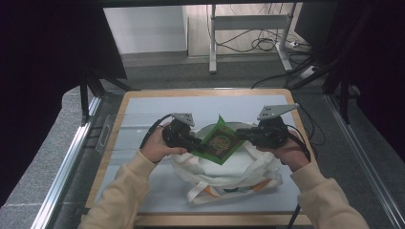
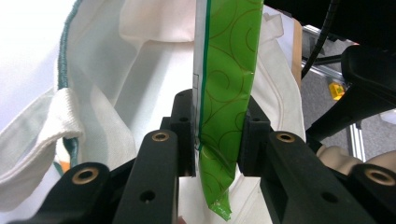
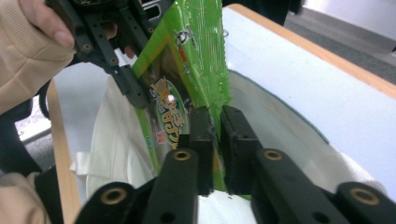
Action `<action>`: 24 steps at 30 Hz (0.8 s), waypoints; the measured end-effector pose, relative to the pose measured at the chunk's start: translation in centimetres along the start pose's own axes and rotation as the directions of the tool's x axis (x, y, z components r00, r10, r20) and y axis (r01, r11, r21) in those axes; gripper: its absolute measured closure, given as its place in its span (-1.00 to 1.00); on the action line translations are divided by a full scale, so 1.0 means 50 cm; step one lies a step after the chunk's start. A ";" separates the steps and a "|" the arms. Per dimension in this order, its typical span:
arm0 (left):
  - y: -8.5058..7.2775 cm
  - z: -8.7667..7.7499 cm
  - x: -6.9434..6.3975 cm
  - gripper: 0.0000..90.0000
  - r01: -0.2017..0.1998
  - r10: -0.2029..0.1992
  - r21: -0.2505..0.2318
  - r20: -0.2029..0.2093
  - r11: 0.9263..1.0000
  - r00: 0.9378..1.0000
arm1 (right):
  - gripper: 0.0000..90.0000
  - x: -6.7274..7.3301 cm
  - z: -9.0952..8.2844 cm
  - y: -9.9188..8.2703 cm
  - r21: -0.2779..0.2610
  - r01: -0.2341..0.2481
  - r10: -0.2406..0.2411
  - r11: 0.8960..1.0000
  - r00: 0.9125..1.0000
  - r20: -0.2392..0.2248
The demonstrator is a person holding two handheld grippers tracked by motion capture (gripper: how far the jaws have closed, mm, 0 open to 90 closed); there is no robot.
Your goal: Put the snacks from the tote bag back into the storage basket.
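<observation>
At the centre of the high view, a green snack packet [image 1: 220, 140] is held tilted over a white cloth tote bag [image 1: 229, 174], one corner pointing up. It is pinched by the left gripper [image 2: 218, 140] and right gripper [image 3: 217, 135], jaws closed on opposite edges.

The packet [image 1: 219, 141] was bright green with thin brown swirls and a red-and-yellow label. The bag [image 1: 229, 174] was white with a teal edge and orange inside. The 2 grippers were black. Sleeves were cream.
</observation>
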State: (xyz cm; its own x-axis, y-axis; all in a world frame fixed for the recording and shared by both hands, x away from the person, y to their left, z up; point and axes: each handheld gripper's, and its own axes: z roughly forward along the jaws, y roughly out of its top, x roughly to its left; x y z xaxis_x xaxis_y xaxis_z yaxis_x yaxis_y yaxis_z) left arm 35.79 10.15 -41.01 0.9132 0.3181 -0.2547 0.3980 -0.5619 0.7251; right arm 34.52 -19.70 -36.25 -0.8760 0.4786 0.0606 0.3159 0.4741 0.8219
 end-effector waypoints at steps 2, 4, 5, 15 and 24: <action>-0.003 -0.003 -0.001 0.61 0.002 -0.002 -0.005 0.000 1.000 1.000 | 0.58 0.003 0.001 0.000 -0.014 -0.011 0.011 1.000 1.000 0.003; -0.006 -0.006 -0.001 0.62 0.005 -0.005 -0.014 -0.006 1.000 1.000 | 0.43 0.007 0.002 0.000 -0.026 -0.011 0.012 1.000 1.000 0.008; -0.008 -0.007 -0.001 0.61 0.006 -0.007 -0.018 -0.008 1.000 1.000 | 0.38 0.009 0.003 0.000 -0.025 -0.011 0.011 1.000 1.000 0.012; -0.024 -0.030 -0.005 0.61 0.005 -0.007 -0.066 -0.027 0.998 1.000 | 0.07 0.023 -0.012 -0.013 -0.058 -0.102 0.109 0.993 0.984 0.142; -0.045 -0.040 -0.022 0.61 0.022 -0.029 -0.127 -0.055 0.992 0.998 | -0.10 0.032 -0.015 -0.057 -0.092 -0.145 0.158 0.985 0.975 0.155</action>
State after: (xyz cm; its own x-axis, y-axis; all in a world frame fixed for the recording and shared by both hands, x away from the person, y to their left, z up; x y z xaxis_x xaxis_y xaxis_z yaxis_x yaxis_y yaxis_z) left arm 33.72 12.59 -41.06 0.8950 0.3757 -0.2406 0.4038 -0.4528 0.7949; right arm 31.94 -20.83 -38.07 -0.7479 0.6560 0.1015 0.4049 0.3296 0.8529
